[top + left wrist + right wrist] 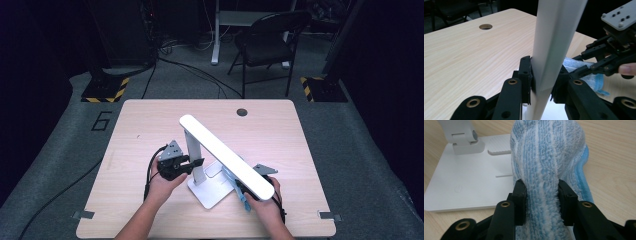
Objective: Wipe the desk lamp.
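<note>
A fluffy blue-and-white striped cloth (pixel 549 167) sat pinched in the right gripper (pixel 541 202) over the white plastic desk lamp's flat base (pixel 466 185); the left gripper (pixel 544 80) clamped its upright post (pixel 554 50). Wiping looked barely begun.

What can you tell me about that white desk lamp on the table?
The white desk lamp looks like matte plastic: a flat square base resting on the wooden table, an upright post and a long bar head slanting over it. The left gripper clamps the post; a blue striped cloth lies against the base.
</note>
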The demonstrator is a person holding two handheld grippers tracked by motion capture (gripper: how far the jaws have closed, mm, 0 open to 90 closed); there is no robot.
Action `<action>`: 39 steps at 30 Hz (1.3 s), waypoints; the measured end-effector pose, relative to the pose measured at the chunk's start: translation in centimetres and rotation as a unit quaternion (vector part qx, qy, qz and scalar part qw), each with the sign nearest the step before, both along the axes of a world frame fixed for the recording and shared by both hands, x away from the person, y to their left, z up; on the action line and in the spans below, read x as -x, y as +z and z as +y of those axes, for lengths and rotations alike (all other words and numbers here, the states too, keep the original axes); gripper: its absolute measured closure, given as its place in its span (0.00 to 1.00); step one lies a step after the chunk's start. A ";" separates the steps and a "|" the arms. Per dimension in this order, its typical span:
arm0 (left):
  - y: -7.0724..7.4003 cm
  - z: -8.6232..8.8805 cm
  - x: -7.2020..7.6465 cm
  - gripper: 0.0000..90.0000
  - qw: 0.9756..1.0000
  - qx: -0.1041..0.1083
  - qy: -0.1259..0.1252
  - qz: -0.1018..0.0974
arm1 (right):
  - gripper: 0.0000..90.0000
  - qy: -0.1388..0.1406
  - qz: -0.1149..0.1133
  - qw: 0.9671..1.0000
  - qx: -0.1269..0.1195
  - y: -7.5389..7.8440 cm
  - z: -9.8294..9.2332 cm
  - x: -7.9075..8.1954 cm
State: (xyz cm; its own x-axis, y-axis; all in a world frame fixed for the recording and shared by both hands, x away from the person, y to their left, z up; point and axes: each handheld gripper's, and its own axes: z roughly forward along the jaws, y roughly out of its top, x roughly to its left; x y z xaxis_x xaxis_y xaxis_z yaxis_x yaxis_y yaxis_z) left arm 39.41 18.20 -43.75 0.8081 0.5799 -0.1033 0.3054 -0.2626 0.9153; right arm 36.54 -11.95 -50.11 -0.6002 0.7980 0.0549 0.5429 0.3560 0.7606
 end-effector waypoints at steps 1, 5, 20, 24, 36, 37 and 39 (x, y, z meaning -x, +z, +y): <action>0.0 0.1 0.1 0.81 1.000 -0.001 -0.006 0.002 | 0.72 0.000 -0.002 1.000 0.003 0.0 0.0 -0.1; 0.1 0.0 0.6 0.78 1.000 0.002 -0.020 0.004 | 0.72 -0.006 -0.002 1.000 0.007 -0.1 -0.1 -0.2; 0.1 -0.3 2.0 0.64 0.995 -0.002 -0.095 0.017 | 0.72 -0.036 0.000 0.999 -0.007 -0.1 -0.4 -1.5; 0.0 -0.4 2.4 0.60 0.993 0.006 -0.113 0.023 | 0.71 -0.038 -0.006 0.999 -0.009 -0.2 -0.2 -1.9; 0.0 -0.3 3.0 0.55 0.990 0.001 -0.136 0.026 | 0.72 -0.019 0.002 1.000 0.009 0.1 2.0 -3.8; 0.0 -0.2 3.1 0.55 0.990 0.001 -0.137 0.026 | 0.72 -0.015 0.002 1.000 0.010 0.1 2.1 -4.0; 0.0 -0.2 3.1 0.54 0.990 0.002 -0.138 0.027 | 0.72 -0.011 0.002 1.000 0.013 0.1 2.6 -4.6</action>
State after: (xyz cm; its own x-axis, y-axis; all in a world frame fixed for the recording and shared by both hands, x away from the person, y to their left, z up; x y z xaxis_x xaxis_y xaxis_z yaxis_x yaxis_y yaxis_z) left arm 36.30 18.02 -43.71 0.9290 0.3377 -0.1516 0.2705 -0.3396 0.9008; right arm 41.09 -9.33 -50.01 -0.5822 0.8123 0.0360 0.5541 0.3639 0.7487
